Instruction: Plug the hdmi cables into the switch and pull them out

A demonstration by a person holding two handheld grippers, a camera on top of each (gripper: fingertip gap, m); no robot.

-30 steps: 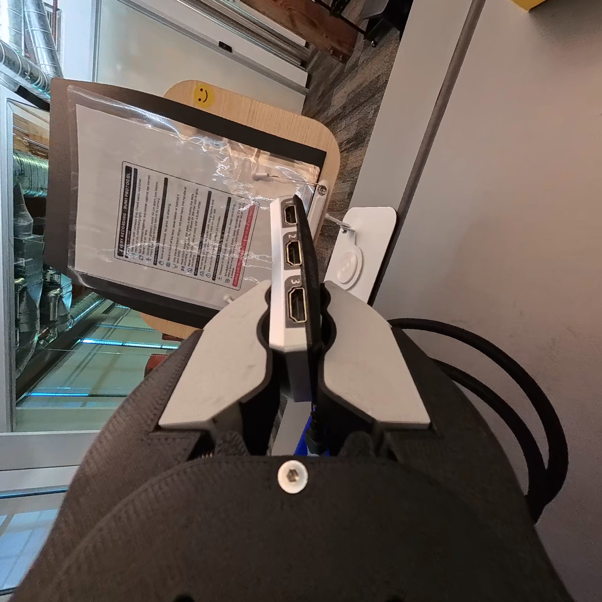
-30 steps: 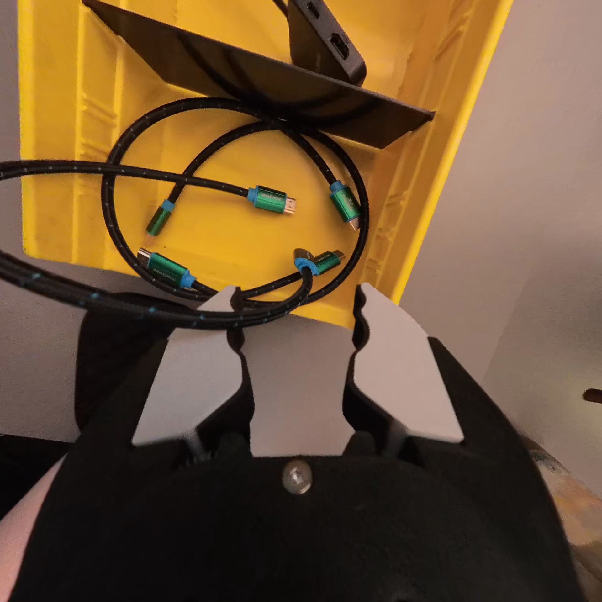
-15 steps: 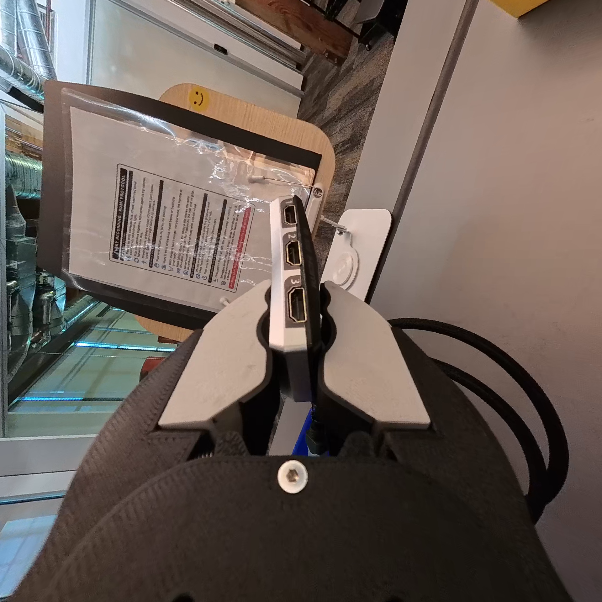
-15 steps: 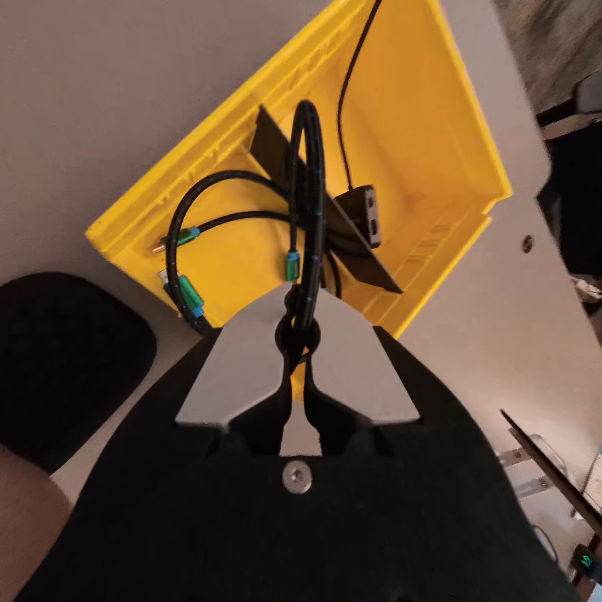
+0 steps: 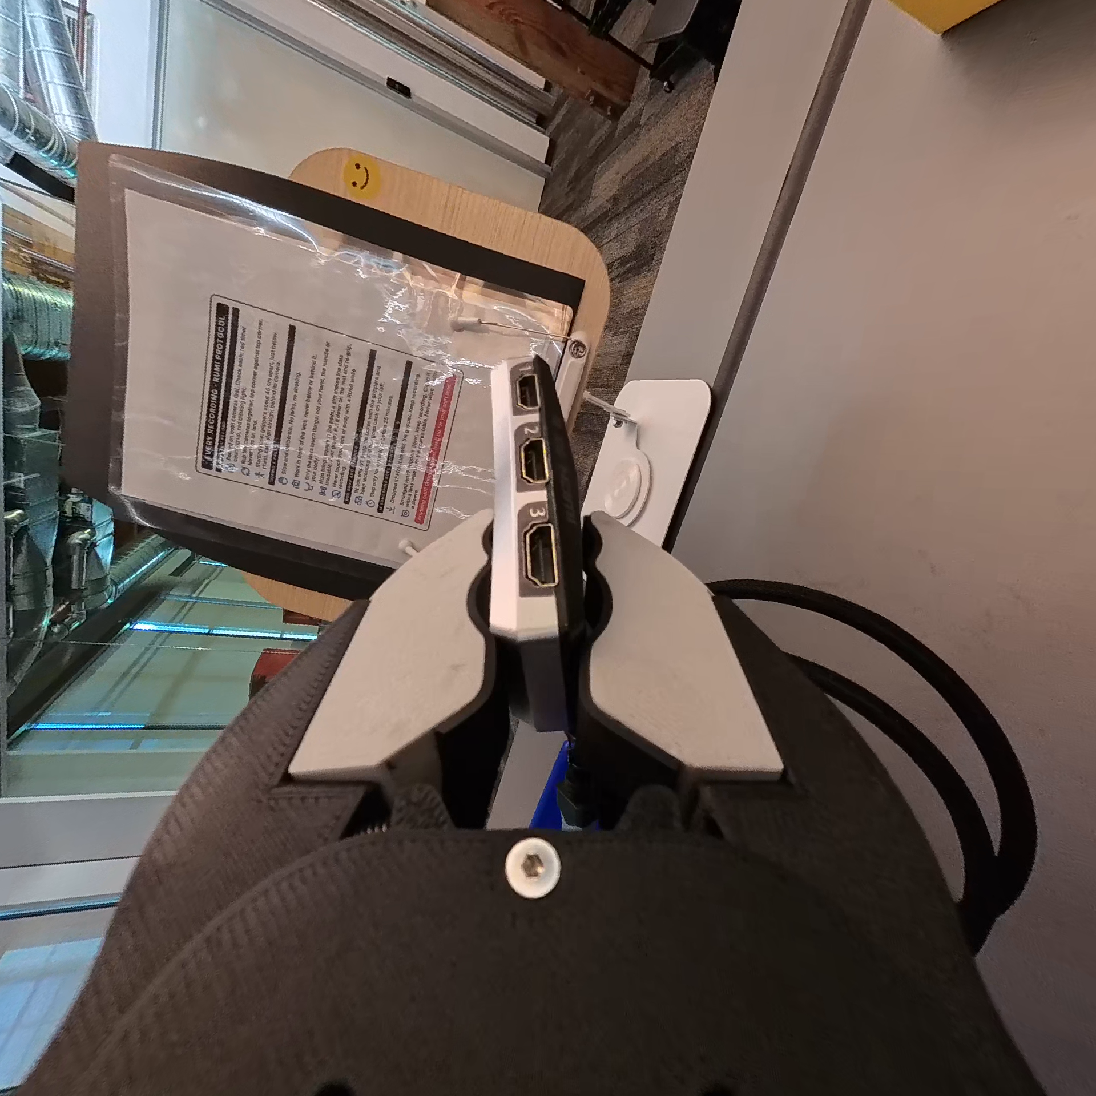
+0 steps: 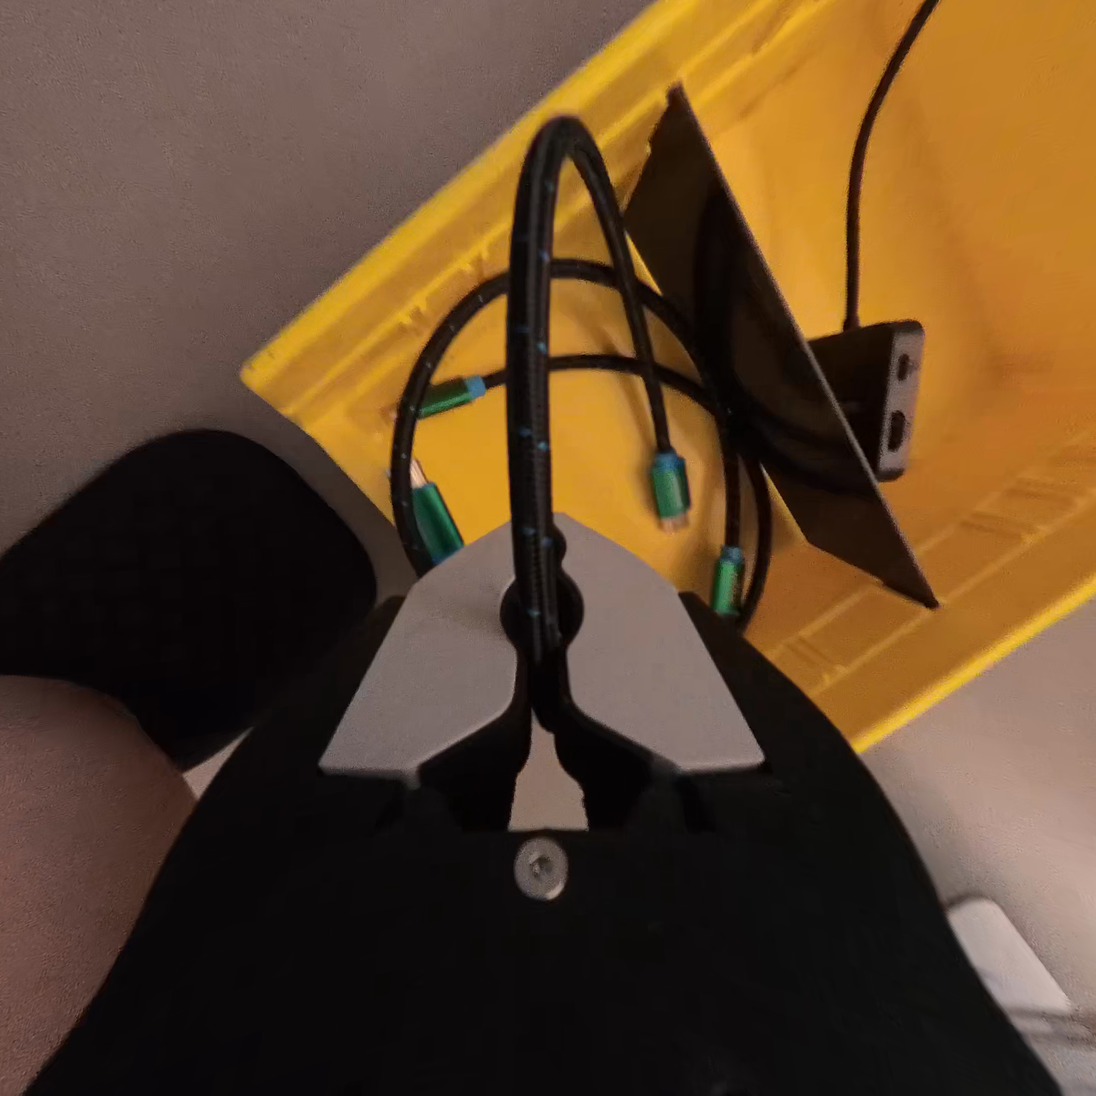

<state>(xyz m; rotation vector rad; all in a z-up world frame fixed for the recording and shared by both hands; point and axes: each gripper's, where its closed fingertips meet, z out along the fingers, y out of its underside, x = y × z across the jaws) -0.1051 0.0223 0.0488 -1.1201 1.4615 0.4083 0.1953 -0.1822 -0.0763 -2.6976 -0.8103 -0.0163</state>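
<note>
Left gripper (image 5: 537, 569): jaws pinching the switch (image 5: 531, 534) edge-on, one finger on each broad face. The switch is a slim silver box with a black face; its near end sits deep between the jaws and the rest projects forward past the fingertips. Three ports in a row on the narrow silver side, all open; the nearest one lies right at the fingertips, the other two beyond. Two loops of black braided cable (image 5: 972, 741) arc out to the right of the switch, over the grey desk (image 5: 949, 415). Beyond the switch: a white plate (image 5: 658, 451) at the desk edge, then a sleeved printed sheet (image 5: 308, 379) on a wooden board.

Right gripper (image 6: 542, 548): jaws pressed together on a black braided hdmi cable (image 6: 531, 356) with blue flecks. The cable runs through the round notch between the fingers, rises ahead of the tips in a tight arch, and drops back to a green plug (image 6: 670, 492) hanging beyond the jaws. Further past the jaws, a yellow bin (image 6: 889, 652) on the desk holds more coiled cables with green plugs and a black divider (image 6: 789, 379); a small black adapter (image 6: 889, 397) lies on the far side of that divider. View slightly blurred.
</note>
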